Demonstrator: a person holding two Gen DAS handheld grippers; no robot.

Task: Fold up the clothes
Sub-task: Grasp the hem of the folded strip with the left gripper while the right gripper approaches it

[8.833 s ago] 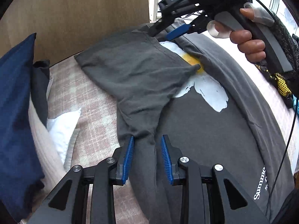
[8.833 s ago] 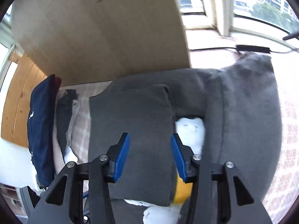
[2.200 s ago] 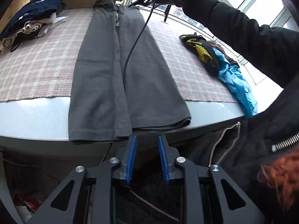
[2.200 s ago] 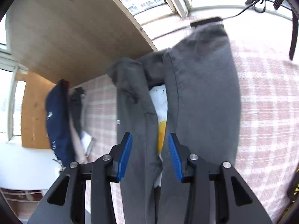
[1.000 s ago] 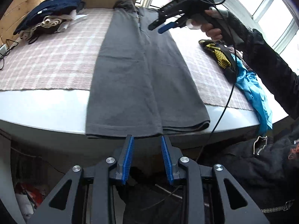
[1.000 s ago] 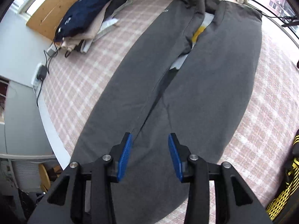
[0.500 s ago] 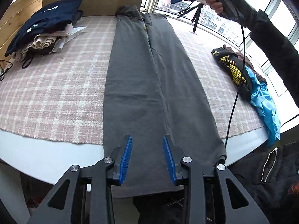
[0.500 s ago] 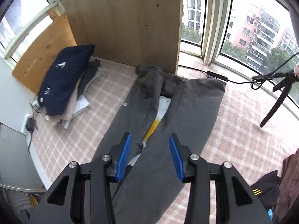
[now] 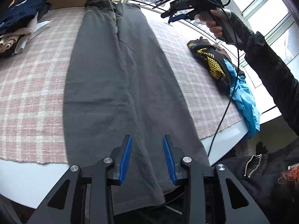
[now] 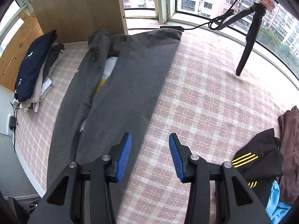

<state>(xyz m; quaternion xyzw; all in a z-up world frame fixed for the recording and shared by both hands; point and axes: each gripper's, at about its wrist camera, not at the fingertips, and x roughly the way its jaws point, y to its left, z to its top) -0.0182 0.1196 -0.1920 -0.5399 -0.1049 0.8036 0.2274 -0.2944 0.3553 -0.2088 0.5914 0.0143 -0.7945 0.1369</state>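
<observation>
Lying lengthwise on the pink plaid cloth, the grey garment ran from the far wall to the near table edge, its near hem hanging over that edge under the left gripper. Both long sides were folded inward, w/ a white-and-yellow print showing in the seam. Open plaid room lay either side, wider on the right. Counted: 1 grey garment, 2 grippers, 1 folded stack far left, 1 loose clothes heap right. Left gripper fingers were spread, holding nothing; right gripper likewise spread & empty, raised over the garment's right edge. Vs 0.5 s ago, left gripper had moved in over the hem; right gripper had swung rightward.
</observation>
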